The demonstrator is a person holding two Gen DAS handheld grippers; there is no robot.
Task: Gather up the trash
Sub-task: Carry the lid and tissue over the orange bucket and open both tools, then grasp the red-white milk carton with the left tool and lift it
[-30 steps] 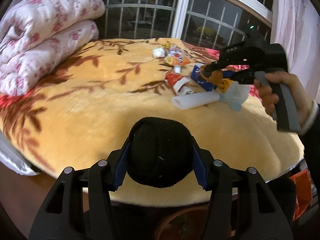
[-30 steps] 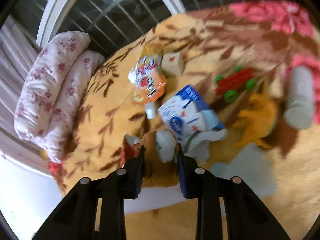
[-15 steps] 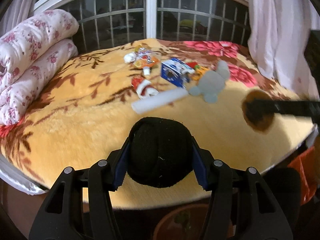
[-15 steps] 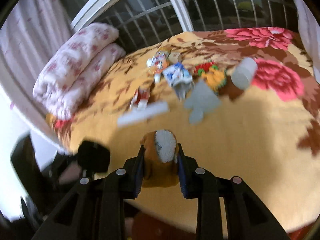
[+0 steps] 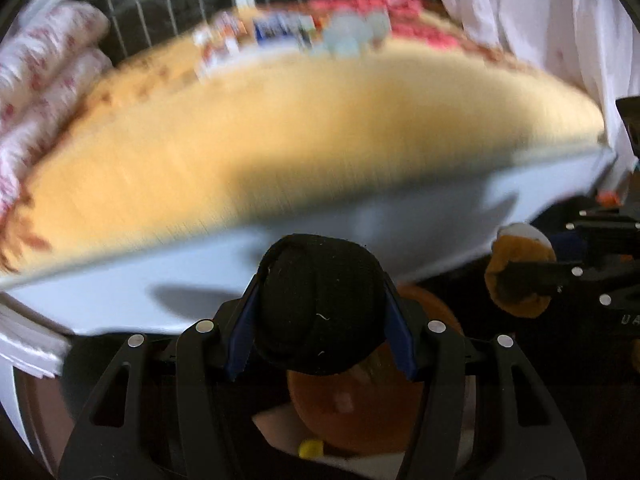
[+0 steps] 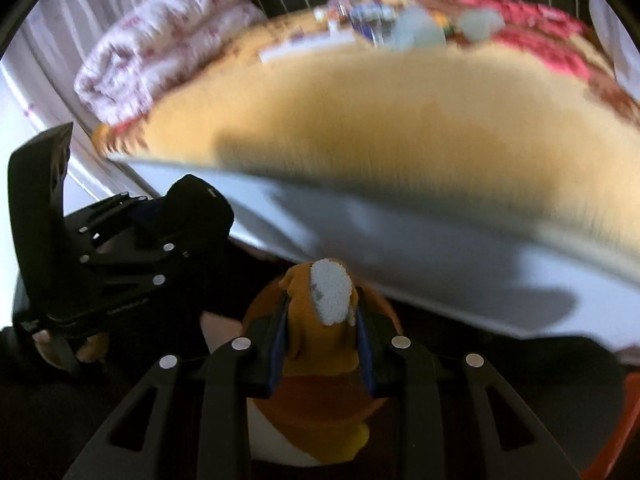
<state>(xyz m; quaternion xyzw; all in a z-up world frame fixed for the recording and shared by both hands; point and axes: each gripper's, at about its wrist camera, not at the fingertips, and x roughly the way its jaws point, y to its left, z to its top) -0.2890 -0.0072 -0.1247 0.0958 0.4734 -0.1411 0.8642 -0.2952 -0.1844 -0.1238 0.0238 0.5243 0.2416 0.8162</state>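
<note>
Left wrist: left gripper (image 5: 320, 312) clamped on a black fuzzy wad (image 5: 320, 300), rounded, no clear long axis, at 6 o'clock. Orange bin (image 5: 360, 420) sits below it; 0.5 s ago the bed filled that spot. Bed (image 5: 300, 140) blurred, pushed toward 12.

Right wrist: right gripper (image 6: 320, 328) pinches an orange peel-like scrap (image 6: 316, 332), white pith patch up top, long axis toward 12. It's now over the bin rim (image 6: 384, 304), off the bed.

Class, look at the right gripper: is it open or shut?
Shut. The right gripper has both fingers pressed against the brown, white-patched piece held between them.
</note>
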